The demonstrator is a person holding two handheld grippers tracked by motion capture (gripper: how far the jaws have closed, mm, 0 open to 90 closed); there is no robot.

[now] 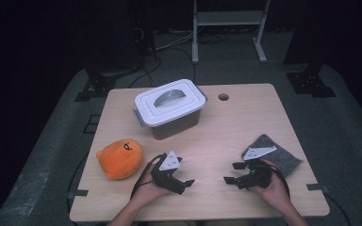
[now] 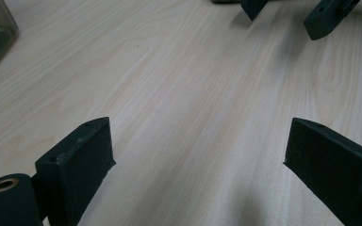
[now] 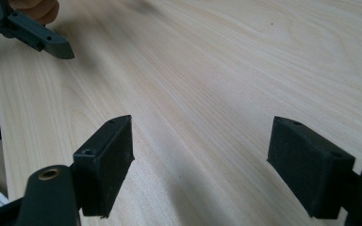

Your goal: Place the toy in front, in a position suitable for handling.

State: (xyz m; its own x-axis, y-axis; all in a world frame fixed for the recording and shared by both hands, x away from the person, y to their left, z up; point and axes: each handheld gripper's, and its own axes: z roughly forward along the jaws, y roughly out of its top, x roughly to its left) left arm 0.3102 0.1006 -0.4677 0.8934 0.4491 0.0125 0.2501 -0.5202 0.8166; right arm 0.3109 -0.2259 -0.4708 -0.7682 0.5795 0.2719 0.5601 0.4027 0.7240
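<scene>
**Both tools idle and empty at the near edge**

Nothing was gripped yet; this looked like the opening step. The left tool [image 1: 185, 182] and right tool [image 1: 230, 173] lay low over the table [image 1: 217, 136], jaws wide, tips facing each other. The orange plush toy [image 1: 120, 158] sat just left of the left tool; grey cloth [image 1: 283, 155] lay behind the right. Farther off stood the lidded box [image 1: 170, 108]. Next, one hand probably had to swing outward to a target.

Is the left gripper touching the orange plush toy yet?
Apart. The high view shows bare table between the left gripper and the orange plush toy; its open fingers have only wood between them.
</scene>
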